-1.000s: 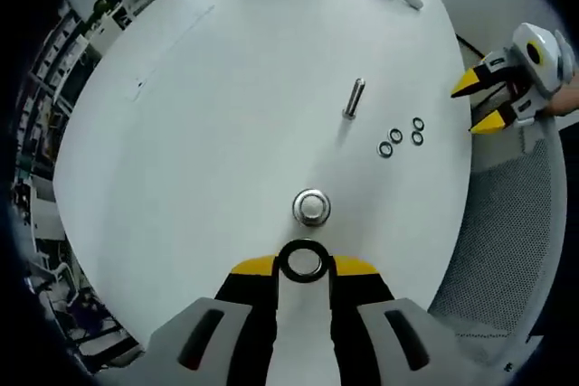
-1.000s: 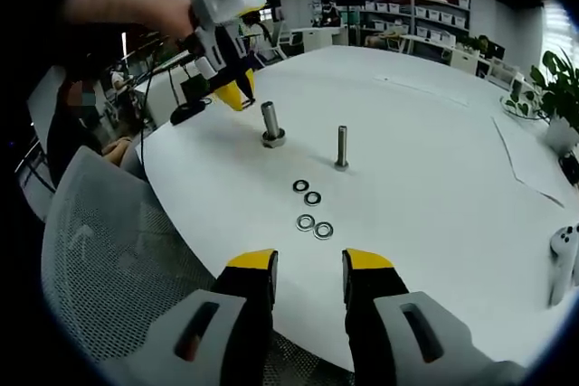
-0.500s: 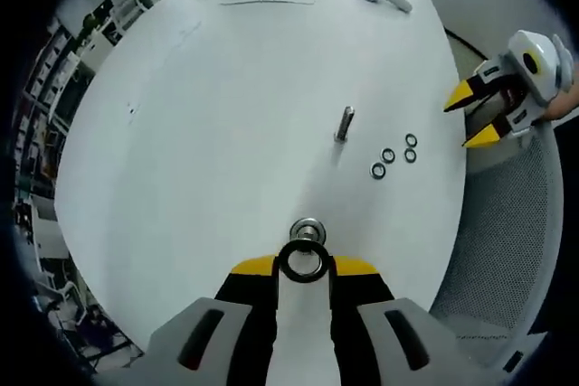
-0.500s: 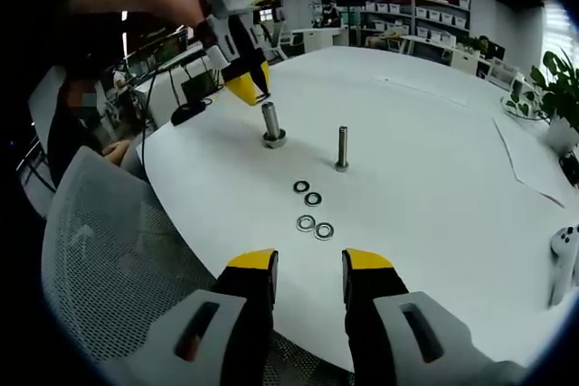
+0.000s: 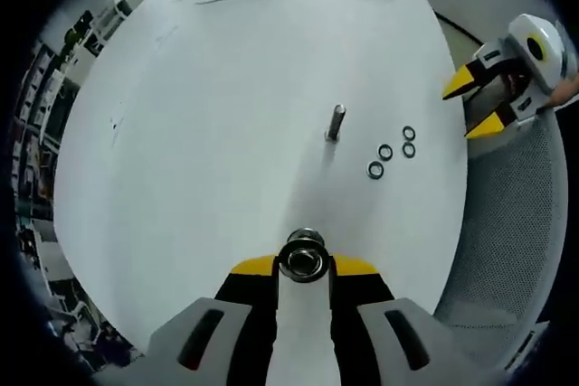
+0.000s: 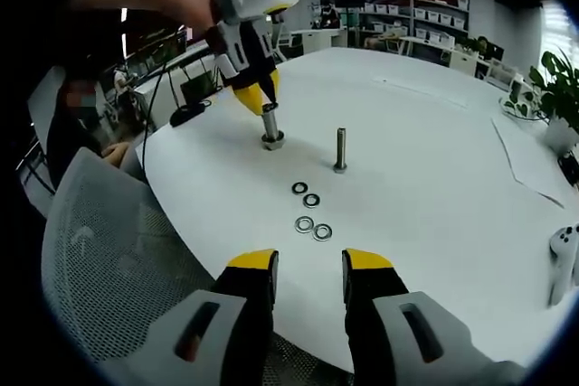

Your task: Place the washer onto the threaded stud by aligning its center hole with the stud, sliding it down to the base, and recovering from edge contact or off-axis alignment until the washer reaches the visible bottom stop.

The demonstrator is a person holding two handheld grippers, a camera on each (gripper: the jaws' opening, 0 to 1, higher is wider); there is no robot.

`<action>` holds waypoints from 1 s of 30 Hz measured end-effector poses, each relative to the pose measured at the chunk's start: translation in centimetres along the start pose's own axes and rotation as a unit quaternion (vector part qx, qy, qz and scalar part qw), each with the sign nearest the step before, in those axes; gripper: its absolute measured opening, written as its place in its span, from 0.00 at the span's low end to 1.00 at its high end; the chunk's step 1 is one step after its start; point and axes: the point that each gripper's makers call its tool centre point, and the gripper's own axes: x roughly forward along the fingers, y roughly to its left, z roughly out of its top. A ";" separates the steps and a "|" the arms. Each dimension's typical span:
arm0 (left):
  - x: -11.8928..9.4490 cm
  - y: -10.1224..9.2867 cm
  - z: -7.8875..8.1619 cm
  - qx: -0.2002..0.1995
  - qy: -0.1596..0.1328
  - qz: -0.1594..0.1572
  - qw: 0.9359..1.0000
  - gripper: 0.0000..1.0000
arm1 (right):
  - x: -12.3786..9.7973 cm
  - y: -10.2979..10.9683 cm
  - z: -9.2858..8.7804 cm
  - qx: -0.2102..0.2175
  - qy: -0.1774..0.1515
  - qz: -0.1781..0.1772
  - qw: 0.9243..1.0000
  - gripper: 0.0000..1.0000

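Steel washer [image 5: 303,260] is pinched between the closed yellow tips of the left gripper [image 5: 304,266], directly over the top of the threaded stud [image 6: 270,124] on the white table [image 5: 226,115]. The right gripper [image 6: 309,262] is held parted and empty near four loose washers [image 6: 309,210].

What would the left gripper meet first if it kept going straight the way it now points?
The left gripper holds a washer right above the thick stud. Going straight on, the washer would probably meet the stud's top first, though whether hole or edge lands there is unclear.
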 end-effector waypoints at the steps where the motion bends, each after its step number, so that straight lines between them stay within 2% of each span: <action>1: 0.1 -0.1 -0.1 -0.003 0.001 -0.002 1.000 0.19 | 0.0 0.0 0.0 0.000 0.001 0.000 1.000 0.31; 10: 1.3 0.0 -0.3 0.016 0.019 -0.002 1.000 0.19 | 0.0 0.0 0.0 -0.002 0.001 -0.001 1.000 0.31; 18: 3.0 -0.1 -0.7 0.015 0.034 -0.006 0.999 0.19 | 0.0 -0.1 -0.2 -0.003 0.005 -0.002 1.000 0.31; 30: 4.4 -0.2 -0.9 0.007 0.036 -0.005 0.999 0.19 | 0.0 0.0 -0.3 -0.006 0.010 -0.001 1.000 0.31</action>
